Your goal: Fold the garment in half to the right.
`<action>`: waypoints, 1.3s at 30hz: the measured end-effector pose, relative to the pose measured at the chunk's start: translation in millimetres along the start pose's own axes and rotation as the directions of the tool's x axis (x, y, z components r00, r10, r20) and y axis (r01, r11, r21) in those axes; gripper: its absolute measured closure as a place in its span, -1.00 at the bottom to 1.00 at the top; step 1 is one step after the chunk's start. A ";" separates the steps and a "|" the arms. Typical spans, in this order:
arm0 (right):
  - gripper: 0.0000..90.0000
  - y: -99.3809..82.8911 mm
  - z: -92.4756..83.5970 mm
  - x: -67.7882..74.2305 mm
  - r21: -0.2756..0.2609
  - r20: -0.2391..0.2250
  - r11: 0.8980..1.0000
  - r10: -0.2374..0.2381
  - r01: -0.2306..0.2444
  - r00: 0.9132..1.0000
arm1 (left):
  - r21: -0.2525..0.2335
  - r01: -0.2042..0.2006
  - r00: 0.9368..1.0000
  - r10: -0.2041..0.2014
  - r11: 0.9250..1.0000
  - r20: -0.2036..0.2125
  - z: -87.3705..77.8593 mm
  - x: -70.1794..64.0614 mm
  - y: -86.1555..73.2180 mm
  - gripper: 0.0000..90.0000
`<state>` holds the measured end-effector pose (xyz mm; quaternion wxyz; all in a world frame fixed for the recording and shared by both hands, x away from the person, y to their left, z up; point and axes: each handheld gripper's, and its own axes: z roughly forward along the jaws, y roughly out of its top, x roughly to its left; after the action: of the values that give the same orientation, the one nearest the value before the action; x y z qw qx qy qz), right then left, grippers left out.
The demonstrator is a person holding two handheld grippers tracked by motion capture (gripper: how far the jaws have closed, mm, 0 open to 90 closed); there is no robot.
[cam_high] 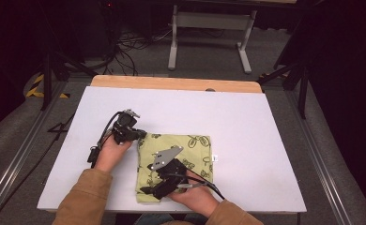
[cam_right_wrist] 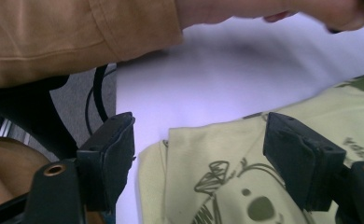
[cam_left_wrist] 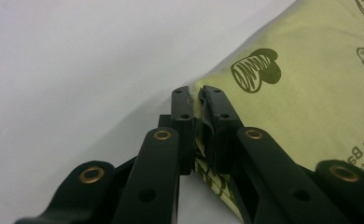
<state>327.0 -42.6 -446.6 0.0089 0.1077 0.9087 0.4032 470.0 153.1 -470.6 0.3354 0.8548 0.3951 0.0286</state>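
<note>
The left tool (cam_left_wrist: 196, 100) pinches the folded cloth's (cam_high: 190, 150) far left corner to anchor it, while the right tool (cam_right_wrist: 199, 158), spread, hovers over the near left corner for a grasp.

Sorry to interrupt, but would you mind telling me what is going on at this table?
A person is working on a folded yellow-green printed cloth on the white table, a gripper in each hand. The left gripper is shut on the cloth's edge at its far left corner. The right gripper is open over the cloth's near left corner, one jaw above the fabric and the other beyond its edge, gripping nothing yet.
</note>
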 end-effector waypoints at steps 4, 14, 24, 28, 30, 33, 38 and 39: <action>-0.43 0.6 12.1 2.5 0.028 -0.017 1.000 -0.003 0.004 1.000 | -0.001 0.002 1.000 -0.002 1.000 -0.002 0.2 -0.1 0.1 0.85; -0.29 0.1 31.6 6.3 0.091 -0.068 0.996 -0.005 0.012 0.998 | 0.003 0.003 1.000 -0.003 1.000 0.003 1.1 0.8 0.0 0.85; -0.15 -3.7 46.5 6.0 0.171 -0.080 0.985 0.041 -0.027 0.996 | 0.005 0.003 1.000 -0.003 1.000 0.007 1.4 1.4 -0.3 0.84; -0.11 -4.1 47.7 7.3 0.176 -0.065 0.984 0.028 -0.016 0.997 | 0.007 0.010 1.000 -0.010 1.000 0.010 1.8 1.6 -0.4 0.83; -0.12 -4.2 48.4 7.8 0.174 -0.065 0.985 0.030 -0.018 0.997 | 0.009 0.004 1.000 -0.004 1.000 0.008 2.3 1.7 -0.3 0.83; -0.14 -4.3 49.1 8.1 0.172 -0.070 0.985 0.024 -0.012 0.997 | 0.008 0.006 1.000 -0.006 1.000 0.008 2.7 1.8 -0.3 0.83; -0.11 -3.8 50.7 11.7 0.175 -0.053 0.985 0.003 0.006 0.999 | 0.009 0.010 1.000 -0.010 1.000 0.009 3.5 1.6 -0.4 0.83; -0.09 -4.0 50.9 12.3 0.174 -0.044 0.985 -0.011 0.018 0.999 | 0.009 0.007 1.000 -0.007 1.000 0.008 3.4 2.1 -0.3 0.83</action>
<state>319.5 -5.6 -483.0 -0.0171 0.0927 0.9412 0.3243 472.3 152.9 -473.9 0.3331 0.8551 0.3967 0.0222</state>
